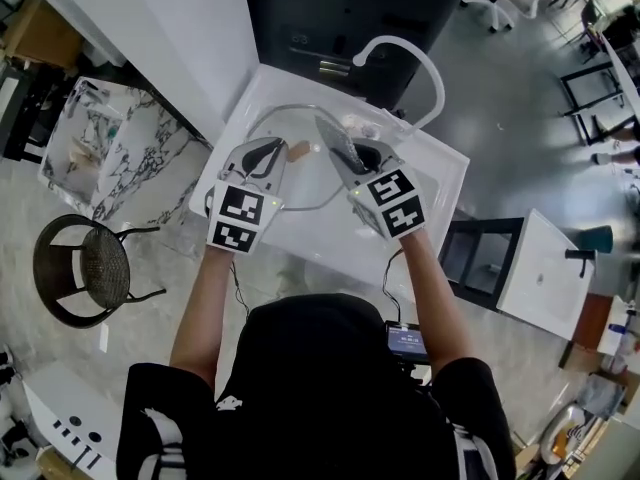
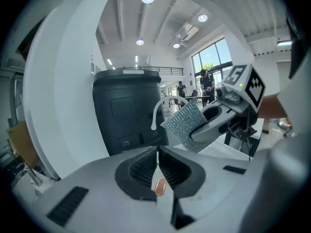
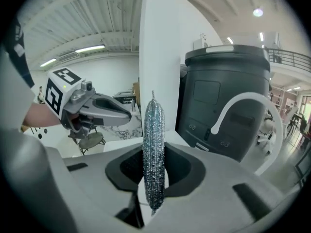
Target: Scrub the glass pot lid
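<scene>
Standing upright lengthwise (edge-on), the scrub pad [image 3: 153, 125] sits in the right tool [image 3: 154, 154].

The scrub pad [image 3: 153, 125] in my right gripper [image 3: 154, 166], whose jaws are matt grey plastic, is a rough, glittering silver mesh. In the glossy white sink [image 1: 445, 183] the glass pot lid [image 1: 305, 180] looks clear and smooth, with a thin shiny metal rim. Behind the sink, the tap [image 1: 425, 63] is smooth white and the bin [image 1: 340, 8] is matt dark plastic.
</scene>
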`<action>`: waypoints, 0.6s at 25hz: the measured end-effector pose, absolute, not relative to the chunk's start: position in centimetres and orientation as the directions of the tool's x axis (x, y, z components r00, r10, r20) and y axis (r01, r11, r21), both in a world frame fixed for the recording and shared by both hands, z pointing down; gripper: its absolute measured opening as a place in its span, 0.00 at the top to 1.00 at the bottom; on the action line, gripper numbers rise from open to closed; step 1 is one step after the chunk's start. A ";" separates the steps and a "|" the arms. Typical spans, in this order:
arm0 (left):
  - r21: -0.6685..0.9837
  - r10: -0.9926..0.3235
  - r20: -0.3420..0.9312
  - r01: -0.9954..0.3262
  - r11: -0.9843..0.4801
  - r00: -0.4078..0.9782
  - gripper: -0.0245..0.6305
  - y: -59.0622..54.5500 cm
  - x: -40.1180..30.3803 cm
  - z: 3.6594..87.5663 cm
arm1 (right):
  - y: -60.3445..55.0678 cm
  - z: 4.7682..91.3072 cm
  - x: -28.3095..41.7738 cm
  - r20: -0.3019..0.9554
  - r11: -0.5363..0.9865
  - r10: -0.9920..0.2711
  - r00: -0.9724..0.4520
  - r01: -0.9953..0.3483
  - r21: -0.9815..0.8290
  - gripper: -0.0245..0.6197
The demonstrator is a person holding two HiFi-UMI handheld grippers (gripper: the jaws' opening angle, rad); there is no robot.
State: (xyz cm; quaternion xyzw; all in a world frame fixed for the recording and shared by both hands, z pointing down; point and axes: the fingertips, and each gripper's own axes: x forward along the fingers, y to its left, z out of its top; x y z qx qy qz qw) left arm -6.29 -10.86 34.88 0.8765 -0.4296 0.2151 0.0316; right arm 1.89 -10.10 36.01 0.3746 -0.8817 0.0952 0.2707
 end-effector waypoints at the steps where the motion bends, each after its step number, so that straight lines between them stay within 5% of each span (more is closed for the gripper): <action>1: -0.133 -0.746 0.389 -0.769 -0.625 0.540 0.94 -10.4 -6.5 34.0 | -9.8 35.0 1.7 0.525 0.693 -0.626 -0.577 -0.720 0.035 0.85; 15: -0.149 -0.799 0.161 -0.786 -0.600 0.580 0.94 -3.0 -8.9 22.9 | -3.9 22.5 -1.2 0.214 0.626 -0.771 -0.600 -0.776 0.080 0.85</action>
